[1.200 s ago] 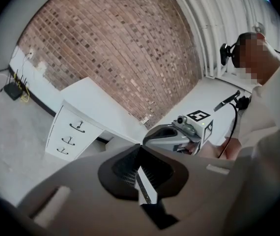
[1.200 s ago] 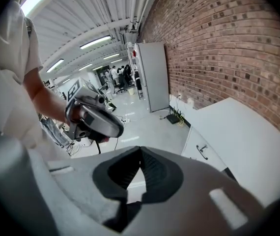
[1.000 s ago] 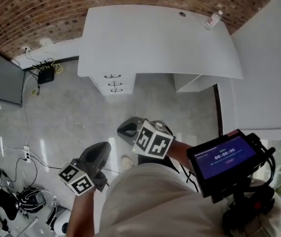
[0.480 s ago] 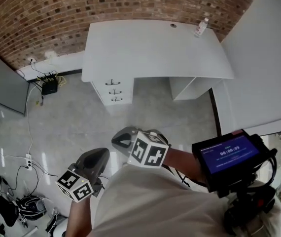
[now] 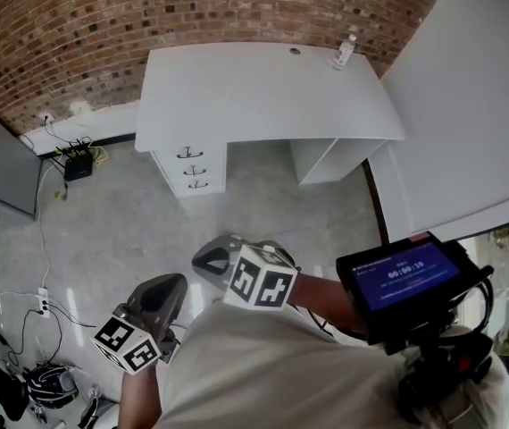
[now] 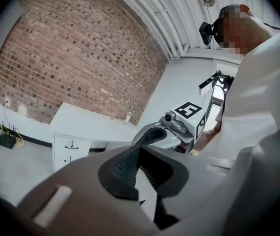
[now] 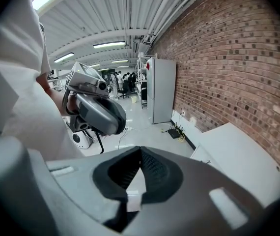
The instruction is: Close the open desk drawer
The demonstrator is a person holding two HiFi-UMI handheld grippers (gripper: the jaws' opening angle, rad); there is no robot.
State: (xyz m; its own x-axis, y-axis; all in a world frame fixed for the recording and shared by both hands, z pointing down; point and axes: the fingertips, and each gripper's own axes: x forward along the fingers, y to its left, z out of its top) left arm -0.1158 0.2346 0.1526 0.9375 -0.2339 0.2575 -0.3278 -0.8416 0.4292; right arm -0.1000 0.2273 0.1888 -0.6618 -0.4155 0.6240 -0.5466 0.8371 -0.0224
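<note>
Where desk drawers (image 5: 189, 169) sit, any opening indistinct

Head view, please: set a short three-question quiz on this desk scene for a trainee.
1. True or false: the grey left tool is touching the white rectangular desk.
2. How many dark handles show on the front of the white drawer unit under the desk? A: two. B: three. C: five.
3. Fill in the blank: as the head view shows it, the small clear bottle stands near the desk's back ___ corner.

Key: 1 false, since the tool is held close to the person's body, well apart from the desk. 2 B. 3 right.
</note>
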